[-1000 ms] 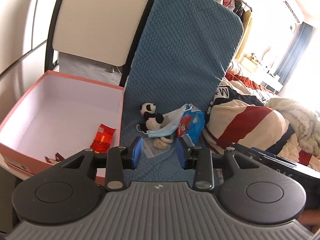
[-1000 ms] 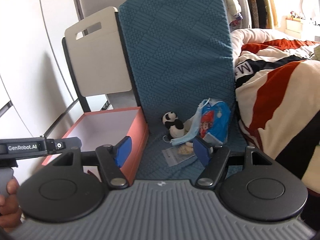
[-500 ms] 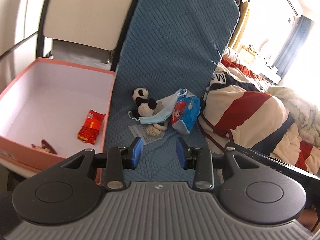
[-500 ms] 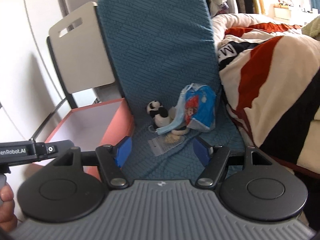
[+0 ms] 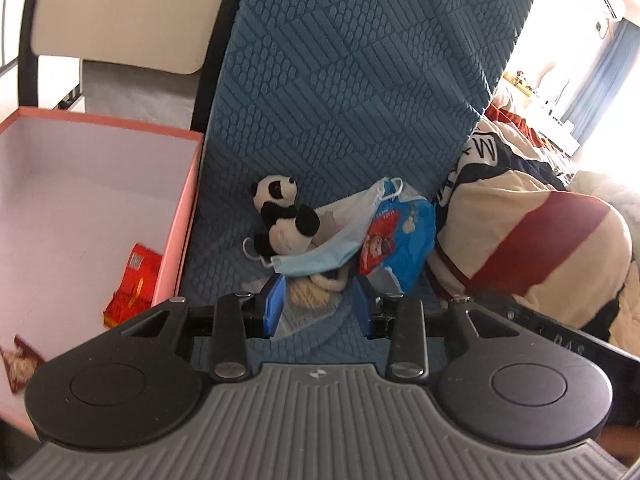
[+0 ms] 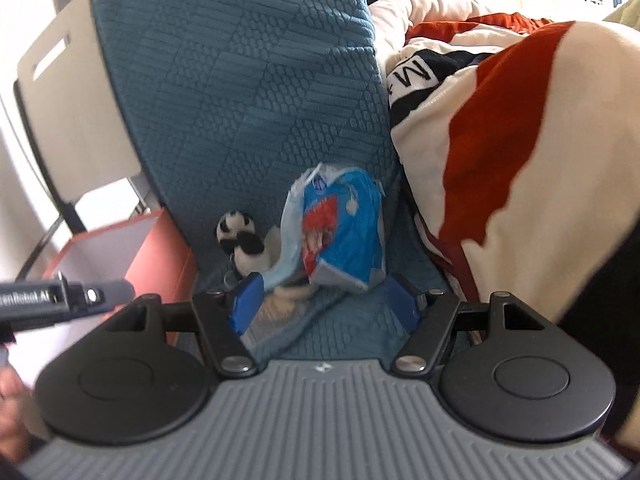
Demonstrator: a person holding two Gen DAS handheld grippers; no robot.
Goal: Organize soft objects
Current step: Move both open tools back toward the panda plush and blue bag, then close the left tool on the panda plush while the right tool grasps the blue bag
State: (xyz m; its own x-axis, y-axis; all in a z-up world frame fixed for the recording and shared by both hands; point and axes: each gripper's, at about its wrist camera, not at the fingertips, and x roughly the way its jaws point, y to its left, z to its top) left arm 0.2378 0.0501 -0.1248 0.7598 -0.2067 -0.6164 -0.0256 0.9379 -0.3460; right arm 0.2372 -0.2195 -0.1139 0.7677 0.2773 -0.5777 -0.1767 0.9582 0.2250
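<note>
Landmark: the pink box (image 5: 182,216), open-topped, standing beside the blue-covered chair seat (image 5: 224,264).

1. Location of items. The soft objects lie in 1 pile on the seat, just beside the box wall. Nearest the box is the panda plush (image 5: 280,216). A blue face mask (image 5: 320,256) drapes over the panda's far side. Beyond the mask, farthest from the box, leans a blue printed bag (image 5: 400,240). A clear packet (image 5: 308,304) lies flat at the pile's front edge. Inside the box, a red wrapper (image 5: 132,284) is already stowed.

2. Tool state. The left tool (image 5: 318,304) is partly spread and pinches nothing; the clear packet shows in its gap, untouched as far as can be judged. The right tool (image 6: 324,308) is spread wider, also empty, framing the bag (image 6: 344,236) and the mask (image 6: 288,256).

3. Recommended procedure. The step in hand appears to be the approach for a pick.
- Take 1 item per tool; the mask loops may drag the panda along.
- Lift the topmost item first.
- Pinch bulk fabric, not edges.
- Keep the 2 tools apart to avoid collision over the pile.
- Carry each item clear over the box wall before letting go.
</note>
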